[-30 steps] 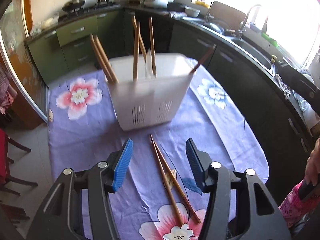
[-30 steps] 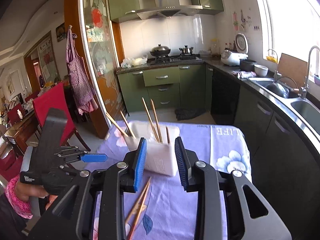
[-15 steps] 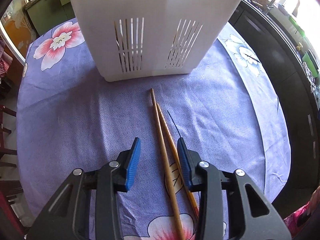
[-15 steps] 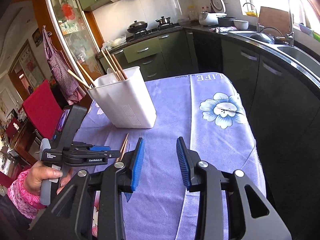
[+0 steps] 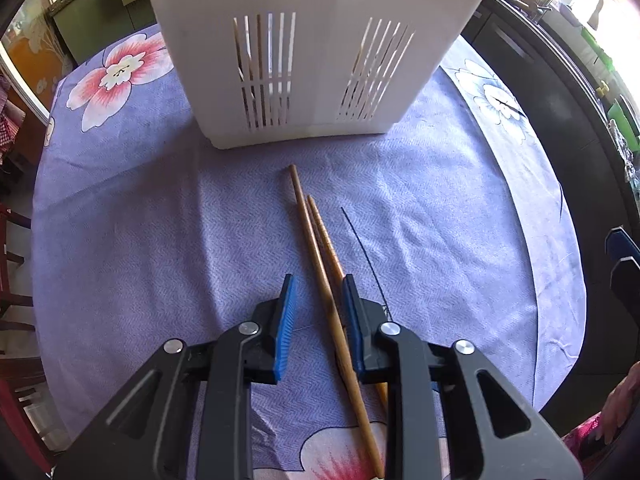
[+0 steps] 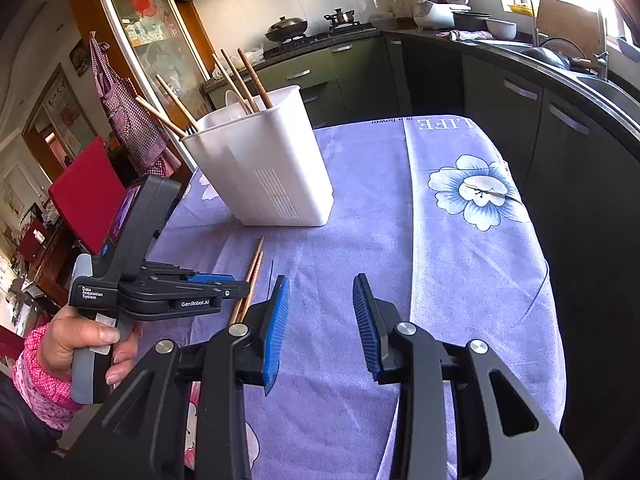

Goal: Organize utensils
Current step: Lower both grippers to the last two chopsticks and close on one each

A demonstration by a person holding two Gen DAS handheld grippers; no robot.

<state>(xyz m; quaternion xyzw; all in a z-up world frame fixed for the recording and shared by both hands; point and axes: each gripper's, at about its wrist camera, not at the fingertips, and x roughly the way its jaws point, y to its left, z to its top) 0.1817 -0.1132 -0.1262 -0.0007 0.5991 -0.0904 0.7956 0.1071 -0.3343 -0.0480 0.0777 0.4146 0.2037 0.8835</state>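
Two brown wooden chopsticks (image 5: 316,248) lie side by side on the purple flowered tablecloth (image 5: 140,240), in front of a white slotted utensil holder (image 5: 320,60). My left gripper (image 5: 319,280) points steeply down over them. Its jaws are closing with the longer chopstick between them. The right pad is at the sticks and a gap remains at the left pad. The right wrist view shows the holder (image 6: 260,176) with several chopsticks (image 6: 240,76) standing in it and the left gripper (image 6: 236,286) low over the loose chopsticks (image 6: 254,268). My right gripper (image 6: 322,280) is open over bare cloth, holding nothing.
Dark kitchen cabinets (image 6: 560,128) and a sink counter run close along the table's right edge. A red chair (image 6: 84,192) stands at the left. A hand in a pink sleeve (image 6: 80,340) holds the left gripper. The cloth to the holder's right lies bare.
The left gripper has dropped close to the table and its jaws have narrowed around the lying chopsticks. The right gripper has also sunk and tilted down toward the cloth.
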